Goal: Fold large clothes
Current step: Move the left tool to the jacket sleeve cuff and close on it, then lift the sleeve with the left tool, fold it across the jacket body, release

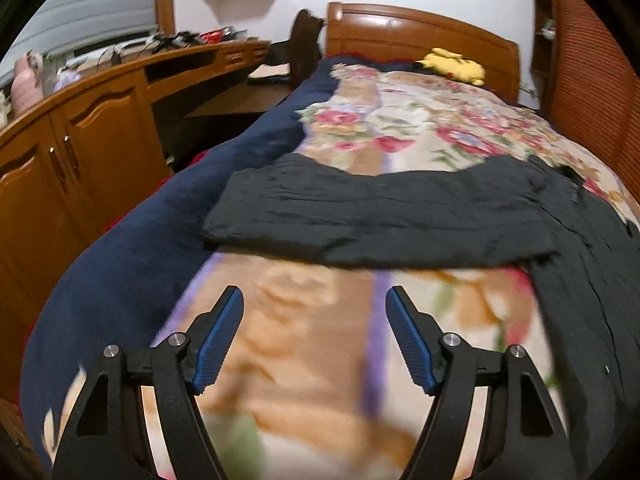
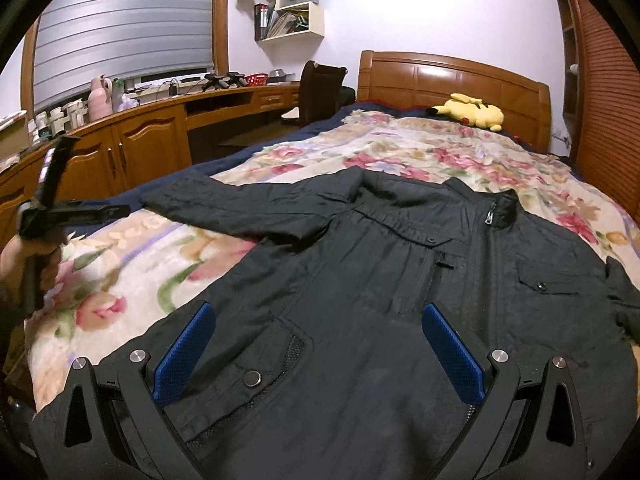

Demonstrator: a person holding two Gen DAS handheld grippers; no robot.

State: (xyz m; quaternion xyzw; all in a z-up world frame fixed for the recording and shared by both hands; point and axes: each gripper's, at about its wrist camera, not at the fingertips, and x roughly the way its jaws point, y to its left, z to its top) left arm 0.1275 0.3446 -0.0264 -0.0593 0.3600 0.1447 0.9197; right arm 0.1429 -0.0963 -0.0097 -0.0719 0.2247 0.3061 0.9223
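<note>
Bed (image 2: pixel 452 80): wooden headboard, navy cover showing along its left edge, floral blanket (image 2: pixel 400 152) spread over the top. Table (image 2: pixel 160 120): long wooden run with cupboard doors along the left wall, carrying jugs and small clutter. Jacket (image 2: pixel 380 280): black, zipped, laid flat face up on the blanket, collar toward the headboard, one sleeve (image 1: pixel 340 216) stretched out straight to the left. Chair (image 2: pixel 320 92): dark, between table and bed. Plush (image 2: pixel 472 112): yellow, lying by the headboard, well apart from the jacket. Right gripper (image 2: pixel 316 348): fingers wide apart over the jacket's lower front, nothing pinched between them. Left gripper (image 1: pixel 314 340): held in a hand (image 2: pixel 12 264) at the bed's left side, fingers apart over bare blanket just short of the sleeve, gripping nothing.
</note>
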